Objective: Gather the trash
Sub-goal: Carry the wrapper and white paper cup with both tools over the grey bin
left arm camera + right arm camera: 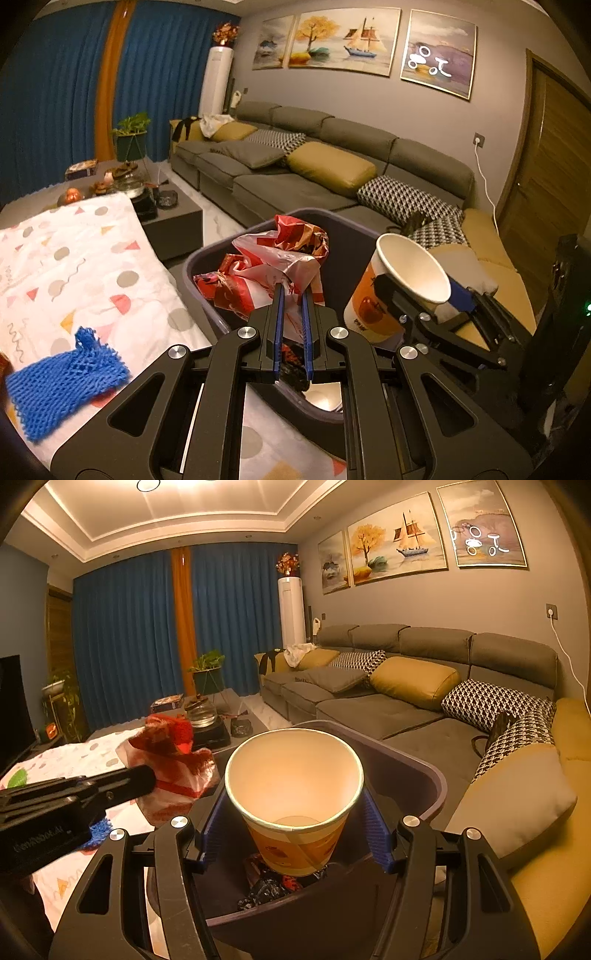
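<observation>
Left wrist view shows the left gripper (293, 295) clamped on a crumpled red and white plastic bag (273, 258) held over the dark bin (207, 258). To its right, the right gripper (293, 829) squeezes a paper cup (295, 805) at its sides, mouth up, above the same bin, where dark wrappers (273, 884) already lie. Both pieces look ready to drop; the safest move, I judge, is to lower each well inside the rim before parting the fingers, so the light bag does not drift out. A blue mesh sleeve (62, 376) waits on the patterned tablecloth (74, 258) at left. A grey sofa (369, 705) with cushions lines the wall at right.
</observation>
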### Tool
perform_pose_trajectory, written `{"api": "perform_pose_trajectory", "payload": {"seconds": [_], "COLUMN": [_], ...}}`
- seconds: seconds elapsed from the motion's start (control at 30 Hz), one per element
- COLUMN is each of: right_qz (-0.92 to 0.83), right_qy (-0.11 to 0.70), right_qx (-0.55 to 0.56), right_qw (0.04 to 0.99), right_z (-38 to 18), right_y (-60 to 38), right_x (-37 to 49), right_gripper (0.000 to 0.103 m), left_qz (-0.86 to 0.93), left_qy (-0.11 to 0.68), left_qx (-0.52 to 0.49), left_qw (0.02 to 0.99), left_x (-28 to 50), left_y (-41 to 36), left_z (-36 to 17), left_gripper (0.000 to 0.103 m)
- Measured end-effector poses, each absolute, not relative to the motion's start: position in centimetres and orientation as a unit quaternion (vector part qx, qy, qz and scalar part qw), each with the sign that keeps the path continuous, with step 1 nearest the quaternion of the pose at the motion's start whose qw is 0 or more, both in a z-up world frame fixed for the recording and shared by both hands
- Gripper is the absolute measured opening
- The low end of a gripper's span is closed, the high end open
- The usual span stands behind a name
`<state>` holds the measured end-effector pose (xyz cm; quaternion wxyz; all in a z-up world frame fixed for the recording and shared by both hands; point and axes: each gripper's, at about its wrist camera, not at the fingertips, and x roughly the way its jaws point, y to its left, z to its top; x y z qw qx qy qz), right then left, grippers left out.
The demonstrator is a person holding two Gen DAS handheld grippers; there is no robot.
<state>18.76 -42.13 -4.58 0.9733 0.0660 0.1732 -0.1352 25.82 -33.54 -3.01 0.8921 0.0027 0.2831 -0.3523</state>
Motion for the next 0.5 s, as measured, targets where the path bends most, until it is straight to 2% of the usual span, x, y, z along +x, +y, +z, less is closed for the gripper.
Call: {"api": "perform_pose_trajectory", "payload": {"seconds": [0.5], "right_qz": [-0.135], "right_qy": [0.176], "right_qx": [0.072], "right_qw": [0.972], "right_z": [-4.8], "right_y": [-41.7], "right_x": [18.5], "right_gripper": [0.065], "left_qz": [-0.364], "left_qy": [0.311], "left_qx": [0.009], "left_qw": [0.878], "left_x": [26.6], "left_y": [-34.6], "left_z": [-4.3], "left_gripper": [0.009]}}
